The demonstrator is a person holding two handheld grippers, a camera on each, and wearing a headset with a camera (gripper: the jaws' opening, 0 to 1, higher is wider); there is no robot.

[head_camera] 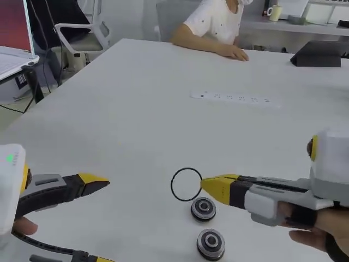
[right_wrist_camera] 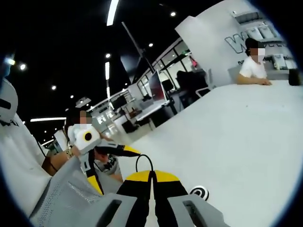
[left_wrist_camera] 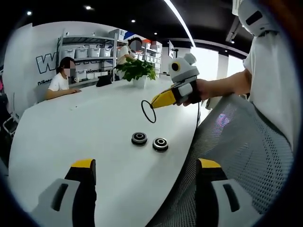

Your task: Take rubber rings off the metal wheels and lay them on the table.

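Note:
My right gripper (head_camera: 206, 185) comes in from the right, its yellow jaws shut on a thin black rubber ring (head_camera: 186, 184). In the left gripper view the ring (left_wrist_camera: 148, 111) hangs from that gripper (left_wrist_camera: 155, 101) above the white table (left_wrist_camera: 71, 137). Two metal wheels with dark rims lie just below it, one (head_camera: 203, 209) under the jaws and one (head_camera: 210, 243) nearer me. My left gripper (head_camera: 103, 221) is at the bottom left, open and holding nothing, well left of the wheels. In the right gripper view the ring (right_wrist_camera: 144, 163) loops up from the closed jaws, beside one wheel (right_wrist_camera: 200, 193).
A white power strip (head_camera: 234, 99) lies mid-table, farther away. A person (head_camera: 218, 24) sits at the far edge with a hand on the table. A black object (head_camera: 319, 54) rests at the far right, a laptop (head_camera: 13, 57) at the left edge, and a plant (left_wrist_camera: 135, 70) at the far end.

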